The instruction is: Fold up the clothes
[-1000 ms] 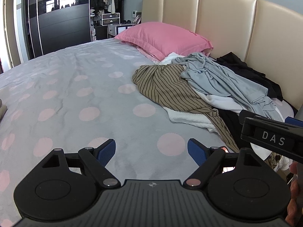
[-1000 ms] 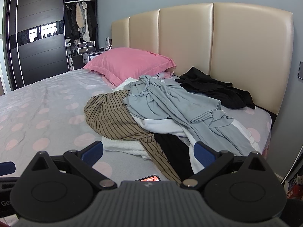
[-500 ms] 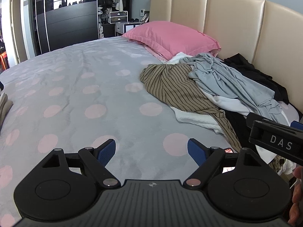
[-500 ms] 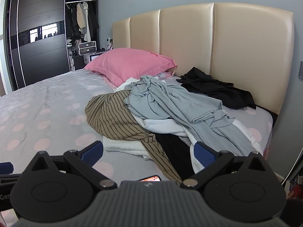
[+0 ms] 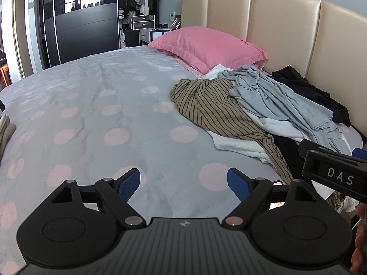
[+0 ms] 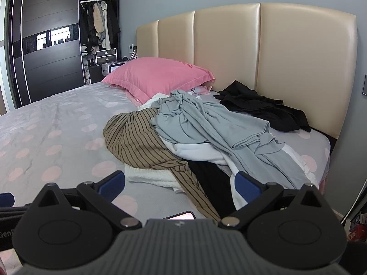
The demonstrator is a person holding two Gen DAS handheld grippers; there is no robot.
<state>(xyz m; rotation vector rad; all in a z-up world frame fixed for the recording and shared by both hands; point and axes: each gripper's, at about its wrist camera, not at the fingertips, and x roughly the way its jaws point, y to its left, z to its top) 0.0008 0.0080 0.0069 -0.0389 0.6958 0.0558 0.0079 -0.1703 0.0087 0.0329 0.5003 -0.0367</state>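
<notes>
left gripper [image 5: 183,184] jaws apart, empty, over bare bed [image 5: 96,105] | right gripper [image 6: 180,184] jaws apart, empty, near pile [image 6: 195,135] by headboard | risk: garments overlap, so one grab may drag several | phone [image 6: 181,215] at bed edge may get knocked

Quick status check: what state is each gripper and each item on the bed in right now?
Left gripper: open, empty.
Right gripper: open, empty.
Grey garment: crumpled, topping the pile.
Striped garment: unfolded, partly under the grey one.
Black garment: crumpled by the headboard.
Wardrobe: open.
</notes>
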